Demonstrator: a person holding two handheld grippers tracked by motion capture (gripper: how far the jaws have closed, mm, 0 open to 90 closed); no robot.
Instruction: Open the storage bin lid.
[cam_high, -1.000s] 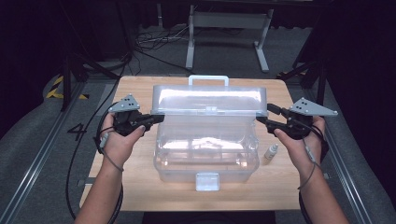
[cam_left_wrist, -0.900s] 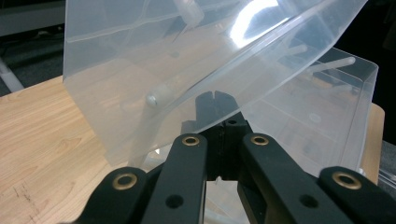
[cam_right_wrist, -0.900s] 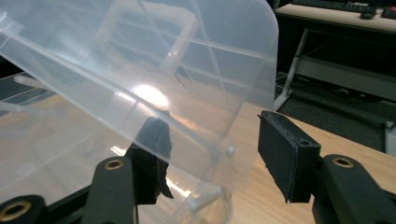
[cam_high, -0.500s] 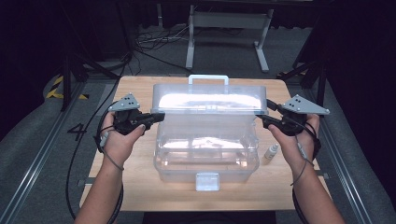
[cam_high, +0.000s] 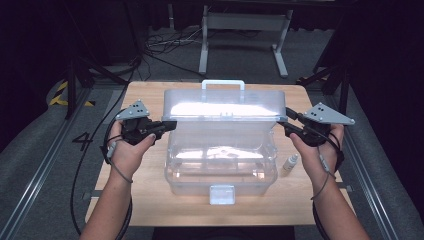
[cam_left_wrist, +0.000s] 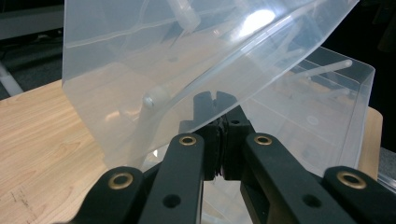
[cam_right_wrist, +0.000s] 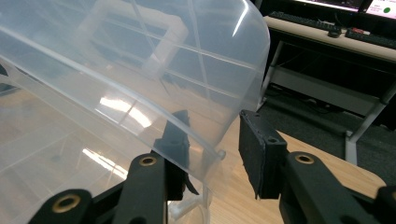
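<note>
A clear plastic box (cam_high: 220, 165) stands mid-table with its hinged lid (cam_high: 225, 107) raised partway; the lid's white handle (cam_high: 223, 84) points away from me. My left gripper (cam_high: 169, 125) is shut on the lid's left edge, and in the left gripper view its jaws (cam_left_wrist: 222, 140) are closed with the rim pinched at their tips. My right gripper (cam_high: 286, 127) is open at the lid's right corner. In the right gripper view (cam_right_wrist: 215, 144) one jaw sits under the lid (cam_right_wrist: 140, 79) and the other stands outside the rim.
A small white bottle (cam_high: 290, 164) lies on the wooden table (cam_high: 145, 100) just right of the box. The box's front latch (cam_high: 222, 194) hangs near the table's front edge. Dark floor, cables and a metal stand lie beyond the table.
My right gripper has moved left, in to the lid's right corner. The left gripper and the lid have hardly shifted.
</note>
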